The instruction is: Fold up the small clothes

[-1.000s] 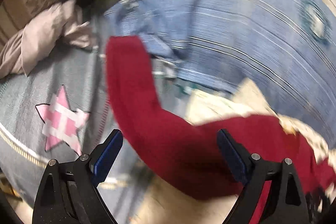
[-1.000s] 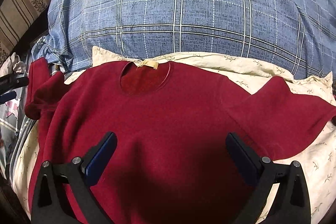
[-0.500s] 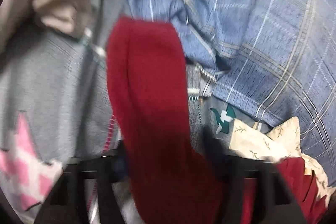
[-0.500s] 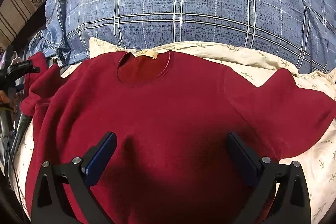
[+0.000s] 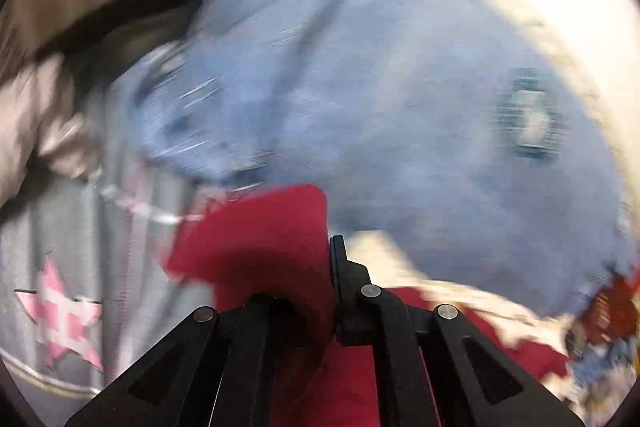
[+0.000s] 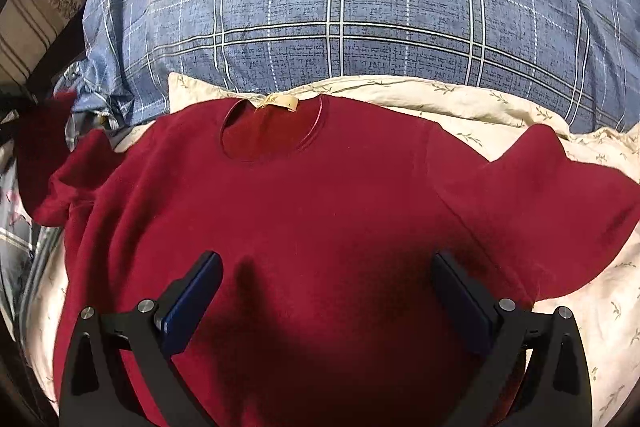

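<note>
With its fingers pinching the dark red knit sweater's (image 6: 320, 219) sleeve (image 5: 256, 239), the left gripper (image 5: 320, 307) should carry it across the chest. The right gripper (image 6: 326, 303), fingers spread, hovers above the body.

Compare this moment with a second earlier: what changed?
The left gripper has closed on the red shirt's sleeve, which lay loose between its open jaws, and lifted it off the grey star fabric. The right gripper stays open over the shirt body, unmoved.

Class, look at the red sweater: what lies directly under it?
A cream leaf-print sheet shows around the red sweater; whatever lies beneath the sweater's middle is covered.
</note>
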Tool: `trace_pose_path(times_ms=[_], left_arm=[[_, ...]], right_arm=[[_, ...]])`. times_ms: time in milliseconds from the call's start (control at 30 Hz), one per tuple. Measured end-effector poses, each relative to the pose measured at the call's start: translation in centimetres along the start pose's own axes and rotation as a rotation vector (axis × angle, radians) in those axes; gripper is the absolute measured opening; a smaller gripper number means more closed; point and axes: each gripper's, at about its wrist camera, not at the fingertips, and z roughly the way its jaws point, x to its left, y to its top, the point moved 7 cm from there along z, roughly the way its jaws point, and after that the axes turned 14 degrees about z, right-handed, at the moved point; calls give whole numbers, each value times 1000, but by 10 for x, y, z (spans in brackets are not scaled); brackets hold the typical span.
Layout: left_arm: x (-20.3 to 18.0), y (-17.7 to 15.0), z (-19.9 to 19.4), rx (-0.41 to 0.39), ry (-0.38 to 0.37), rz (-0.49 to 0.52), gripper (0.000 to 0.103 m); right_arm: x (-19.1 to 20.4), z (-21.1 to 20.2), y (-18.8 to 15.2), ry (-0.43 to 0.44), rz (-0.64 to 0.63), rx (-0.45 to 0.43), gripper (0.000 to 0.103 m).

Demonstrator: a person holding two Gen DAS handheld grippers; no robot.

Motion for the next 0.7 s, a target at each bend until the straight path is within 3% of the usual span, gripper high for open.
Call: trace_pose_path(times_ms=[167, 300, 367, 433, 533, 600, 700], left_arm=[[-109, -12, -8, -20, -194, 108, 5], [-170, -66, 50, 118, -312, 108, 5], [-193, -100, 86, 206, -343, 138, 13], [-210, -131, 112, 294, -341, 192, 40], [-212, -137, 127, 343, -350, 220, 48], [-205, -124, 113, 321, -350, 244, 55], [-180, -98, 67, 195, -285, 270, 76]], right_arm=[[-15, -12, 13, 29, 90, -16, 103], [-43, -33, 31, 22, 173, -80, 103], [-64, -42, 39, 21, 236, -108, 103], [-83, -45, 43, 16, 291, -114, 103], [-106, -46, 45, -12, 347, -114, 103], [-116, -46, 47, 3, 385, -115, 103], [-114, -47, 52, 48, 405, -108, 103]])
